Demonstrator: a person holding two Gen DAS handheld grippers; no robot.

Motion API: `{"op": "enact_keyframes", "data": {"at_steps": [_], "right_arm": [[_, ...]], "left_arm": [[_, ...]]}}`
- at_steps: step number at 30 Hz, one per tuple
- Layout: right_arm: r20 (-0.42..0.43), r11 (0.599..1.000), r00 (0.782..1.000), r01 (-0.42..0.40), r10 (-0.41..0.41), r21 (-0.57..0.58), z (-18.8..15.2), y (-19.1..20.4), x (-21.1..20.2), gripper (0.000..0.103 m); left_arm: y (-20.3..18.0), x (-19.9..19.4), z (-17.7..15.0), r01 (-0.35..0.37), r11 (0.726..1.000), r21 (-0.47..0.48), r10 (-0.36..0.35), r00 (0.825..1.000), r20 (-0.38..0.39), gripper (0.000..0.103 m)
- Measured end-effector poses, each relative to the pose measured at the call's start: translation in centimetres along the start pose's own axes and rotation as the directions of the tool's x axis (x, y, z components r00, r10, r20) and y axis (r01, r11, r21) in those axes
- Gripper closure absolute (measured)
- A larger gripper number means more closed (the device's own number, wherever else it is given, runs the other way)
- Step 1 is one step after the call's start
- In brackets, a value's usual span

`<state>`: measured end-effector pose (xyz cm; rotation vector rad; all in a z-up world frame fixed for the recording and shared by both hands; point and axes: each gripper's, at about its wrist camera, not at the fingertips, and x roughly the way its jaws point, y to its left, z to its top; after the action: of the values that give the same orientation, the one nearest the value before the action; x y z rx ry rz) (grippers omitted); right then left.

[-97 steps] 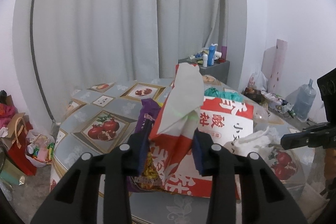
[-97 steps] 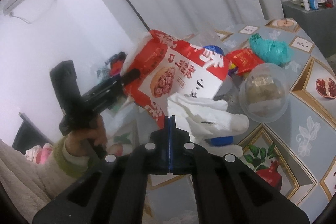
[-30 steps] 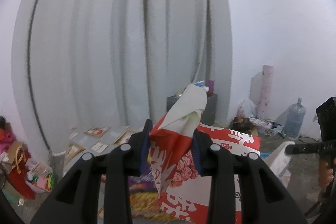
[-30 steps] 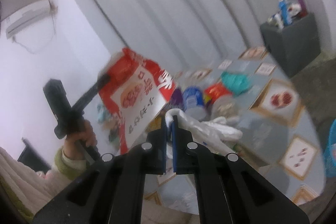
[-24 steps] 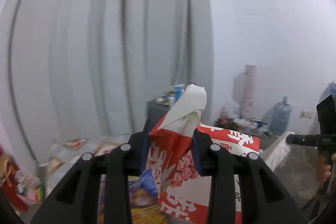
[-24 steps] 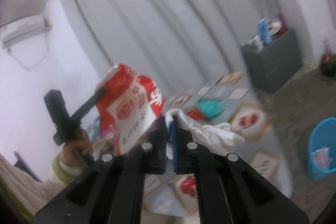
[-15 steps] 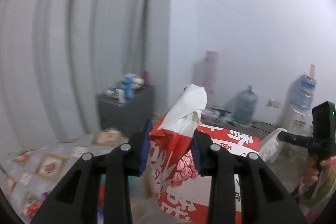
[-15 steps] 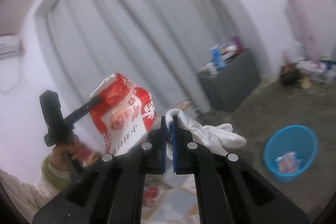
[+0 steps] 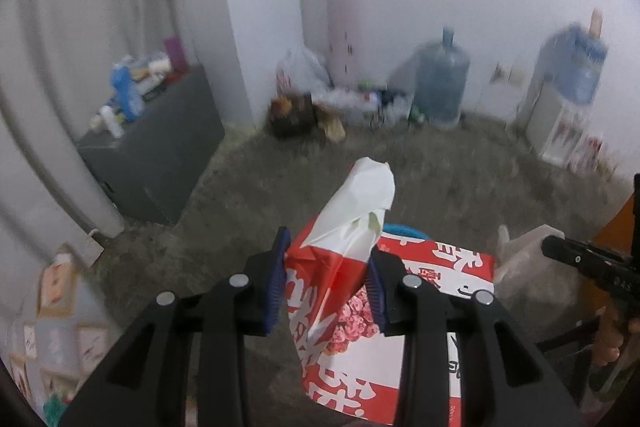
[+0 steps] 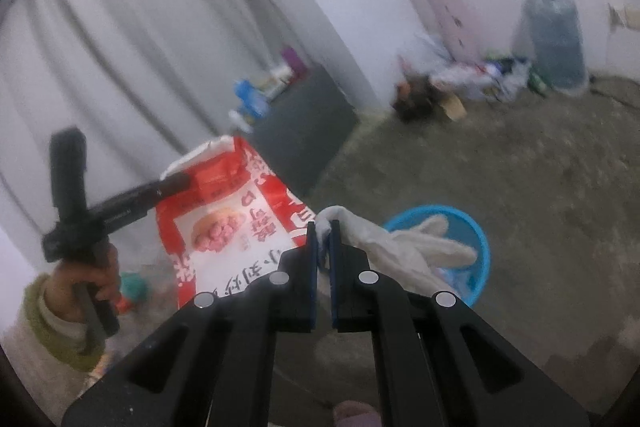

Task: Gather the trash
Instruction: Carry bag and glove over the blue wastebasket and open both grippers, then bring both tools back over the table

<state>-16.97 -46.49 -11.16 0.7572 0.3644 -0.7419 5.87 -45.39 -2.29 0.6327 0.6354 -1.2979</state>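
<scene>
My left gripper (image 9: 326, 267) is shut on the crumpled top of a red and white snack bag (image 9: 404, 327), which hangs in the air; the bag also shows in the right wrist view (image 10: 228, 223). My right gripper (image 10: 324, 239) is shut on a white disposable glove (image 10: 404, 247), whose fingers hang over a blue bin (image 10: 476, 239) on the floor. In the left wrist view the glove (image 9: 520, 259) is to the right of the bag, and the bin's rim (image 9: 400, 229) peeks out just behind the bag.
A dark grey cabinet (image 9: 160, 163) with bottles on top stands by the curtain. Water jugs (image 9: 440, 87), a pink roll (image 9: 344, 23) and bags lie along the far wall. The patterned table edge (image 9: 52, 331) is at lower left. The floor is bare concrete.
Both grippers have lifted away from the table and swung right toward the room's corner, still holding the bag and the glove. The blue bin has come into view beneath them.
</scene>
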Motion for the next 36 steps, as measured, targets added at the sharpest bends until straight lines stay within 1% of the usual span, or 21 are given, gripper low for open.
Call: {"op": "enact_keyframes", "data": {"at_steps": [2, 4, 5, 6, 7, 8, 9, 11, 15, 18, 21, 22, 24, 25, 26, 27, 28, 30, 32, 34, 36], "right_arm": [[-0.037, 0.999, 0.999, 0.034, -0.033, 0.007, -0.1, -1.5, 2.2, 0.097], [-0.085, 0.997, 0.994, 0.072, -0.071, 0.005, -0.1, -3.2, 5.5, 0.095], [-0.103, 0.997, 0.991, 0.082, -0.081, 0.007, -0.1, -3.4, 6.6, 0.09], [-0.123, 0.995, 0.988, 0.097, -0.095, 0.009, -0.1, -4.0, 7.7, 0.084], [-0.149, 0.993, 0.982, 0.118, -0.115, 0.01, -0.3, -4.9, 9.4, 0.068], [-0.156, 0.992, 0.98, 0.128, -0.125, 0.011, -0.4, -5.4, 9.4, 0.055], [-0.167, 0.99, 0.976, 0.141, -0.138, 0.009, -0.6, -6.0, 10.4, 0.053], [-0.186, 0.988, 0.971, 0.152, -0.149, 0.002, -0.7, -6.5, 10.6, 0.052], [-0.169, 0.985, 0.971, 0.169, -0.17, -0.019, -0.6, -6.8, 10.2, 0.048], [-0.139, 0.988, 0.978, 0.153, -0.154, -0.012, -0.3, -6.2, 8.4, 0.047], [-0.112, 0.989, 0.983, 0.147, -0.149, -0.023, 0.0, -5.0, 6.8, 0.046], [-0.094, 0.989, 0.985, 0.144, -0.147, -0.038, 0.0, -4.1, 5.5, 0.044], [-0.06, 0.988, 0.987, 0.142, -0.146, -0.065, 0.1, -2.5, 3.5, 0.039], [-0.037, 0.987, 0.99, 0.136, -0.139, -0.081, 0.2, -1.6, 2.4, 0.035], [-0.017, 0.987, 0.991, 0.129, -0.132, -0.097, 0.1, -0.7, 1.3, 0.03], [0.011, 0.984, 0.991, 0.132, -0.132, -0.121, 0.0, 0.6, -0.1, 0.028], [0.038, 0.98, 0.99, 0.14, -0.136, -0.144, -0.1, 1.8, -1.3, 0.023], [0.092, 0.97, 0.986, 0.153, -0.138, -0.19, -0.7, 4.3, -3.7, 0.017], [0.132, 0.964, 0.984, 0.144, -0.116, -0.222, -1.4, 6.2, -5.4, 0.01], [0.16, 0.954, 0.982, 0.141, -0.1, -0.265, -2.7, 8.8, -7.2, 0.008], [0.17, 0.943, 0.982, 0.135, -0.085, -0.306, -3.9, 10.9, -8.2, 0.008]], "left_arm": [[-1.0, 3.3, 0.5, -0.01, 1.0, 0.01, 0.011, 0.999, -0.037, 0.068], [-2.1, 7.3, 1.1, -0.011, 1.0, 0.025, 0.013, 0.997, -0.081, 0.067], [-2.8, 9.0, 1.2, -0.004, 0.999, 0.033, 0.008, 0.994, -0.107, 0.058], [-3.3, 10.1, 0.9, 0.001, 0.999, 0.036, 0.003, 0.992, -0.126, 0.042], [-2.9, 10.8, 0.4, 0.001, 0.999, 0.036, 0.004, 0.991, -0.133, 0.037], [-3.4, 11.7, 0.3, -0.008, 0.999, 0.037, 0.013, 0.99, -0.137, 0.032], [-3.5, 12.3, 0.1, -0.013, 0.999, 0.037, 0.018, 0.99, -0.141, 0.032], [-3.6, 12.7, 0.0, -0.001, 1.0, 0.02, 0.004, 0.991, -0.136, 0.03], [-4.1, 10.5, 0.6, 0.031, 0.999, 0.012, -0.03, 0.996, -0.09, 0.028], [-4.1, 7.2, 1.4, 0.033, 0.999, 0.026, -0.032, 0.999, -0.031, 0.028], [-3.9, 3.5, 2.1, 0.047, 0.999, 0.025, -0.048, 0.998, 0.03, 0.028], [-3.7, 1.8, 2.3, 0.058, 0.998, 0.024, -0.059, 0.996, 0.06, 0.028], [-3.5, -1.7, 2.3, 0.088, 0.996, 0.024, -0.09, 0.99, 0.11, 0.022], [-3.4, -3.9, 2.1, 0.111, 0.993, 0.027, -0.114, 0.983, 0.142, 0.021], [-3.3, -6.2, 1.7, 0.132, 0.991, 0.034, -0.136, 0.976, 0.171, 0.016], [-3.2, -8.3, 1.3, 0.158, 0.987, 0.041, -0.163, 0.968, 0.19, 0.009], [-3.2, -10.1, 0.7, 0.18, 0.983, 0.046, -0.185, 0.961, 0.206, 0.006], [-3.0, -14.5, -1.1, 0.216, 0.975, 0.057, -0.223, 0.946, 0.237, 0.005], [-3.1, -17.6, -2.7, 0.23, 0.971, 0.067, -0.239, 0.94, 0.244, 0.005], [-2.7, -21.3, -5.5, 0.241, 0.969, 0.056, -0.247, 0.933, 0.261, 0.005], [-2.1, -24.4, -8.3, 0.248, 0.969, 0.015, -0.242, 0.928, 0.282, 0.005]]}}
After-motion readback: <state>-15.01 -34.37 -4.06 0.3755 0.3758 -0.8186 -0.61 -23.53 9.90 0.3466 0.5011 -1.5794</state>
